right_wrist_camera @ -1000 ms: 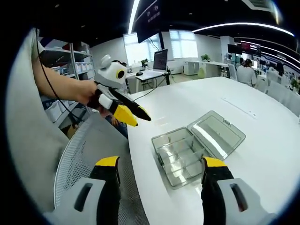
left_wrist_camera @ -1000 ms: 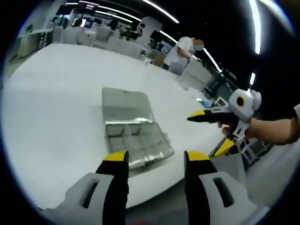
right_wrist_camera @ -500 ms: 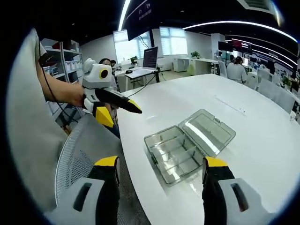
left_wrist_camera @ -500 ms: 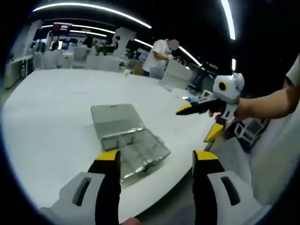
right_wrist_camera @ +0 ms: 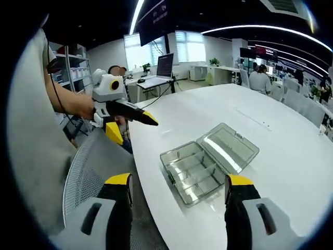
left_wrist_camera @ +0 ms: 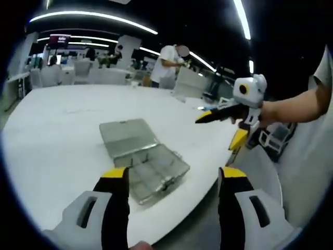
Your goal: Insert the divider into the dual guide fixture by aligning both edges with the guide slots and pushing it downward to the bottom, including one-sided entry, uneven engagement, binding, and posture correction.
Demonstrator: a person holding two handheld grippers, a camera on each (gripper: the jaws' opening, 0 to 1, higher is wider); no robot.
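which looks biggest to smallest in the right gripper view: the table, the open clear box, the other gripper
1. table, largest by far.
2. open clear box, lid flat beside its tray.
3. left gripper, smallest as seen, though it hangs off the table edge nearer the camera, so the gap to the box is unsure.

Large white round-edged table [right_wrist_camera: 291, 156], glossy bare top, one clear plastic compartment box [right_wrist_camera: 209, 161] lying open near the table's near edge, hinged lid flat on the tabletop on the far side, dividers inside the tray
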